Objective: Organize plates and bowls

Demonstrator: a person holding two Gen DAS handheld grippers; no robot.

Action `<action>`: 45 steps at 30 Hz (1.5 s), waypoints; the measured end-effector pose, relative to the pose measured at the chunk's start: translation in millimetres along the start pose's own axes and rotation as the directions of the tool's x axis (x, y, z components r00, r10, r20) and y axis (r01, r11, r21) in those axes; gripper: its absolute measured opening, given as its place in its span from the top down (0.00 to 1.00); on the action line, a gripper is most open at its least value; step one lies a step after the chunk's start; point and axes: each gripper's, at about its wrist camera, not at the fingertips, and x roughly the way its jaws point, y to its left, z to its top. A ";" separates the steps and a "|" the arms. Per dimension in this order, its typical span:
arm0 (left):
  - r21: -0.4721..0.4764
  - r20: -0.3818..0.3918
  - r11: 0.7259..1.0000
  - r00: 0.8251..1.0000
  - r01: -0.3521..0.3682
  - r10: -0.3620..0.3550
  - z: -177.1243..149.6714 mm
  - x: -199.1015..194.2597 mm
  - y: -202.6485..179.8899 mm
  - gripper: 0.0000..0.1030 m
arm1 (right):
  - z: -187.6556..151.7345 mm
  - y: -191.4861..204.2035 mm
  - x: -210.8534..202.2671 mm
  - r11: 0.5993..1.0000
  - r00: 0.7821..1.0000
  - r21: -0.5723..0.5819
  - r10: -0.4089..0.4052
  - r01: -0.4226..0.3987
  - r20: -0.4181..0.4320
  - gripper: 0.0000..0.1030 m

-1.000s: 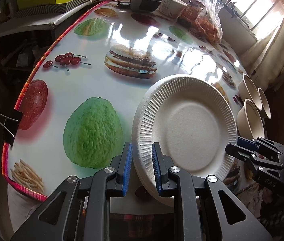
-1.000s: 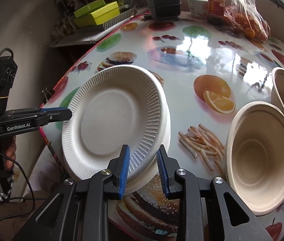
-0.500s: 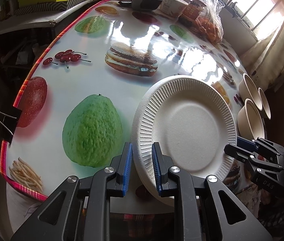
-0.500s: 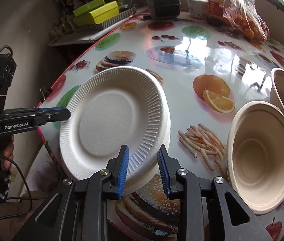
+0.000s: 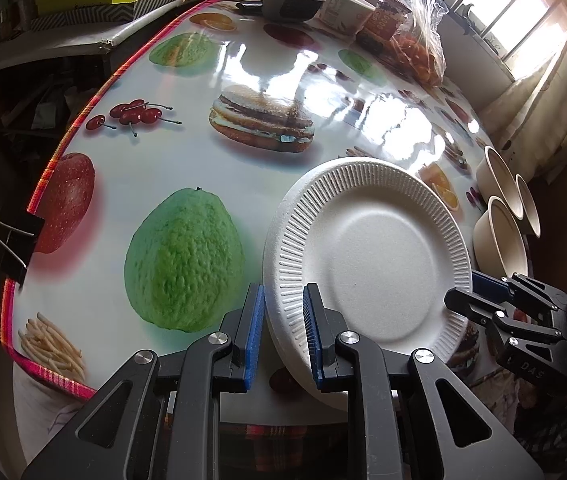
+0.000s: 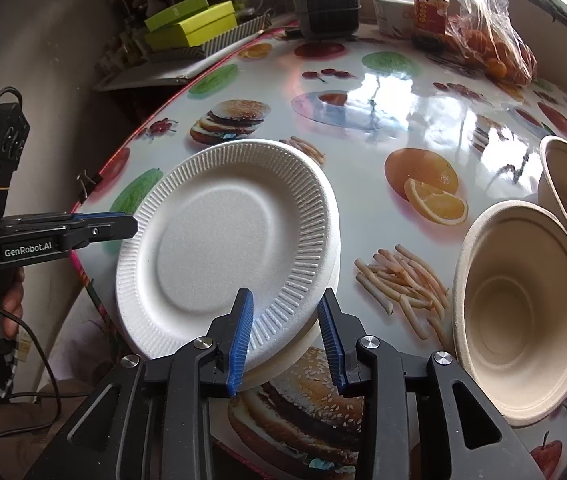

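Note:
A stack of white foam plates lies at the near edge of the table with the fruit-print cloth; it also shows in the right wrist view. My left gripper is open, its jaws astride the stack's left rim. My right gripper is open wider, its jaws astride the stack's near right rim. Three beige bowls stand to the right of the plates; two of them show in the right wrist view.
At the far edge stand a dark heater, a white cup, a red jar and a bag of oranges. Green boxes lie on a shelf at the left. A binder clip grips the cloth's edge.
My right gripper has opened wider around the plates' rim. The left gripper has stayed around the rim, and the stack has barely moved.

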 end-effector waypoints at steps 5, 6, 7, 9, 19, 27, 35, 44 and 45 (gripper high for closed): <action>0.003 0.001 1.000 1.000 0.000 0.000 0.0 0.6 0.1 0.80 | -0.1 -1.0 0.2 1.000 1.000 -0.001 -0.010 0.010 -0.002 0.63; 0.001 0.000 1.000 1.000 0.000 0.000 -0.1 0.6 -0.1 0.80 | -0.1 -0.9 0.2 1.000 1.000 -0.002 -0.011 0.011 -0.001 0.63; 0.001 -0.001 1.000 1.000 0.001 -0.001 -0.1 0.6 0.1 0.80 | -0.1 -0.9 0.2 1.000 1.000 -0.001 -0.012 0.012 -0.001 0.63; 0.000 -0.001 1.000 1.000 0.002 -0.002 0.1 0.8 -0.1 0.80 | 0.0 -1.5 -0.3 1.000 1.000 -0.003 -0.018 0.018 0.000 0.61; -0.001 0.002 1.000 1.000 0.009 -0.009 1.8 1.0 1.4 0.79 | -0.2 -3.3 -4.8 0.999 0.999 0.003 -0.043 0.043 0.014 0.52; -0.020 -0.002 0.999 1.000 0.025 -0.025 2.0 2.8 8.2 0.67 | -2.9 -6.1 -9.7 0.999 0.999 0.041 -0.019 0.017 0.039 0.48; -0.048 -0.029 0.997 0.998 0.055 -0.057 -1.4 8.7 14.5 0.67 | -6.9 -7.0 -0.2 0.998 1.000 0.065 0.008 -0.010 0.017 0.48; -0.075 -0.036 0.992 0.994 0.100 -0.103 -2.4 9.9 17.6 0.67 | -9.5 -8.9 5.7 0.991 0.997 0.102 0.080 -0.081 0.013 0.48; -0.076 -0.037 0.991 0.993 0.106 -0.109 -2.0 10.5 17.3 0.67 | -9.4 -9.6 5.7 0.991 0.996 0.106 0.083 -0.085 0.016 0.48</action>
